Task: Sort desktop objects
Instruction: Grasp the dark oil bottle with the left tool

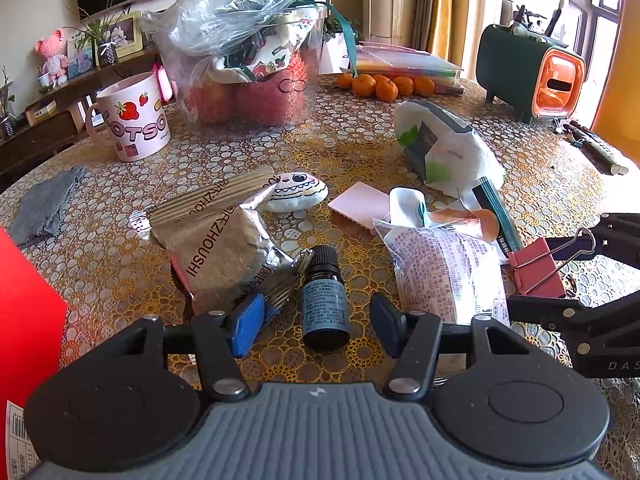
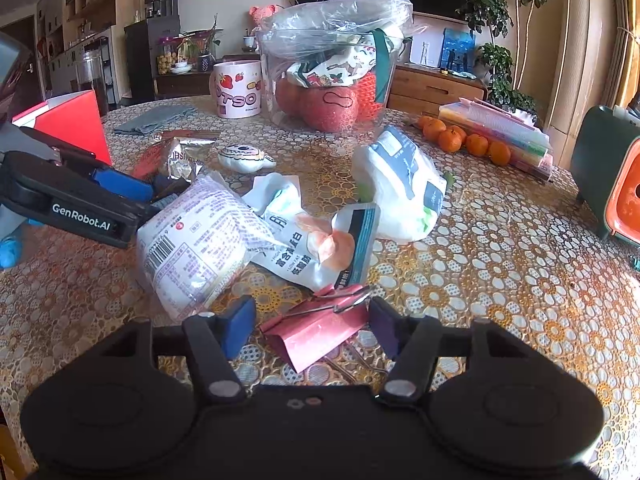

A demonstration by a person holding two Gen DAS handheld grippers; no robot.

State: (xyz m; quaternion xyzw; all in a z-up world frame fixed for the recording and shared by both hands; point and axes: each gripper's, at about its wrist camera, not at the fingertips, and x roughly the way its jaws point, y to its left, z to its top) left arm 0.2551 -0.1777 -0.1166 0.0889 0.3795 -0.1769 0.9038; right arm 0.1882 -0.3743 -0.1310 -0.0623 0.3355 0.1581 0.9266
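My left gripper is open, its jaws on either side of a small dark bottle that lies on the table, not touching it. A silver snack packet lies just to its left. My right gripper is open around a pink binder clip, which rests on the table between the jaws; the clip also shows in the left wrist view. White snack bags lie between the two grippers. The left gripper shows in the right wrist view.
A clear tub of apples and bags stands at the back, a strawberry mug to its left. A painted stone, a tissue pack, oranges, a green-orange box, a red box and a grey cloth surround them.
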